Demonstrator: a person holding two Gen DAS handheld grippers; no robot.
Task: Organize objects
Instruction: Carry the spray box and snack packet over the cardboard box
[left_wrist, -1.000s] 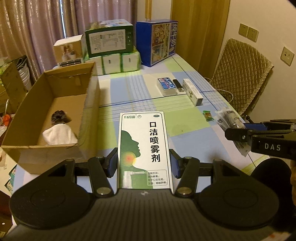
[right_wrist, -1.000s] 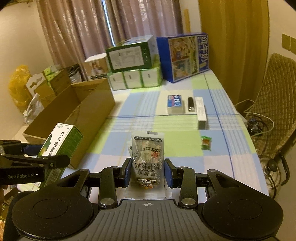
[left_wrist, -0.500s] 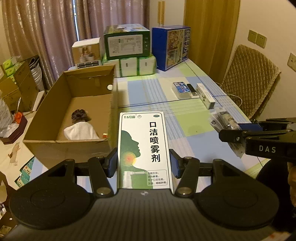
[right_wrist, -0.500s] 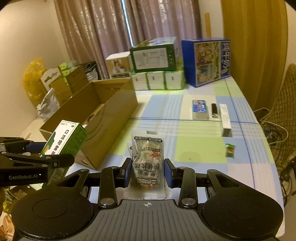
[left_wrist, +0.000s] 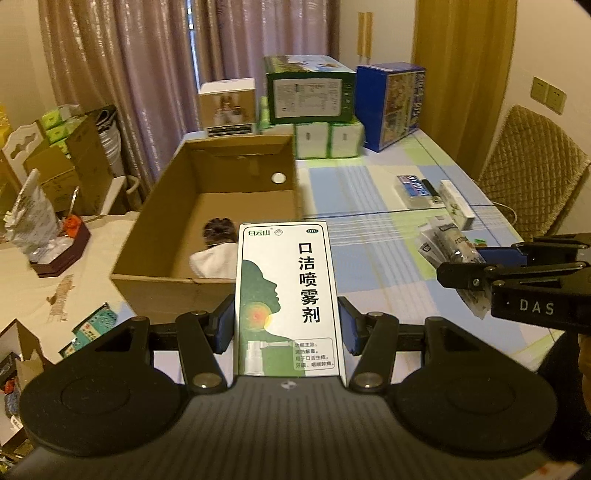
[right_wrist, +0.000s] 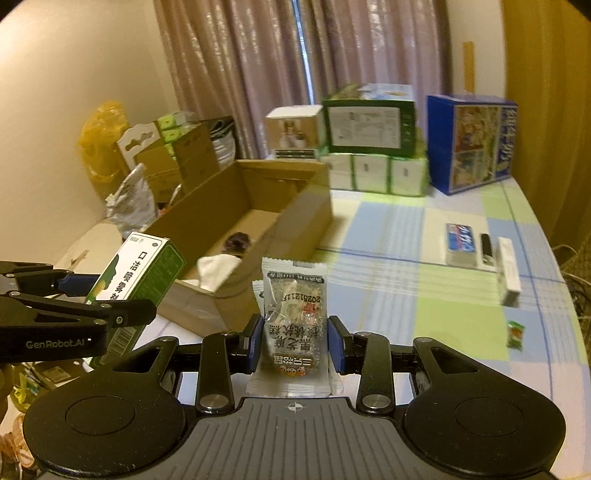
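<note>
Spray box (left_wrist: 286, 295) clamped in left tongs (left_wrist: 286, 328), snack packet (right_wrist: 293, 325) in right tongs (right_wrist: 294, 343), both level beside cardboard box (left_wrist: 207, 291).

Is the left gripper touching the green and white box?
Touching. Left wrist view: left gripper has both blue pads pressed on the green and white box sides.

Warm, dim light fills the room. Mauve curtains (left_wrist: 147, 74) hang across the far wall, ochre drapes (left_wrist: 454, 74) to the right. A quilted chair (left_wrist: 528, 166) stands beside the checked tablecloth (left_wrist: 369, 192); wall switches (left_wrist: 548, 94) sit above it.
</note>
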